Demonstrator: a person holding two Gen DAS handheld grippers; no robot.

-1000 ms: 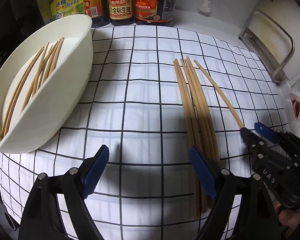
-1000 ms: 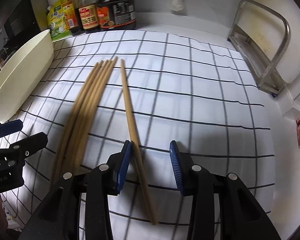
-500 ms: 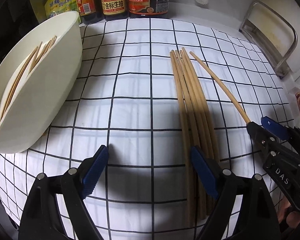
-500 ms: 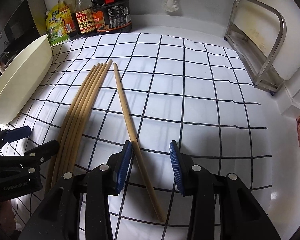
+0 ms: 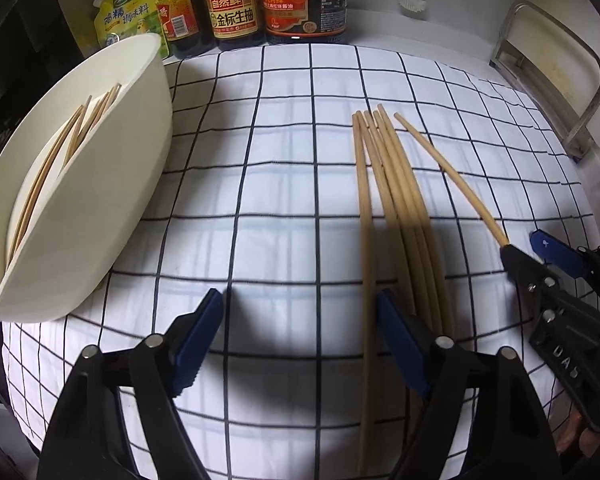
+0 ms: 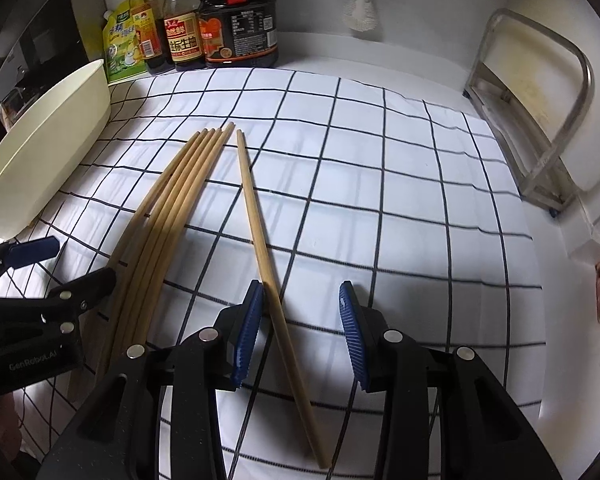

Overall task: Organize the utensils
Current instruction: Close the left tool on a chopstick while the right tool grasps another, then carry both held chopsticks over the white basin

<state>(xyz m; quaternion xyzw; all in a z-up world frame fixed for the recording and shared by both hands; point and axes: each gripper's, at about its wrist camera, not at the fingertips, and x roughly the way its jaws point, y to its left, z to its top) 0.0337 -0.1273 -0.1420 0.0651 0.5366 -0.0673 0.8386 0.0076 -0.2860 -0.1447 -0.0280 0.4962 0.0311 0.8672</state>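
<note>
Several wooden chopsticks (image 5: 396, 208) lie side by side on the checked cloth; they also show in the right wrist view (image 6: 168, 216). One chopstick (image 6: 260, 232) lies apart to their right, seen too in the left wrist view (image 5: 448, 176). My right gripper (image 6: 300, 324) is open with this single chopstick between its jaws, close to the left pad. My left gripper (image 5: 300, 340) is open and empty over the cloth, its right finger above the bundle. A cream oval bowl (image 5: 112, 184) at the left holds several chopsticks (image 5: 56, 160).
Sauce bottles (image 5: 268, 0) and a green pouch (image 5: 128, 12) stand along the back wall. A metal rack (image 6: 540, 120) stands at the right. The bowl (image 6: 44, 148) sits at the cloth's left edge. The cloth's right edge borders a white counter.
Both grippers have shifted slightly forward and steadied. The right gripper's jaws stay open around the single chopstick. The chopsticks have not moved.
</note>
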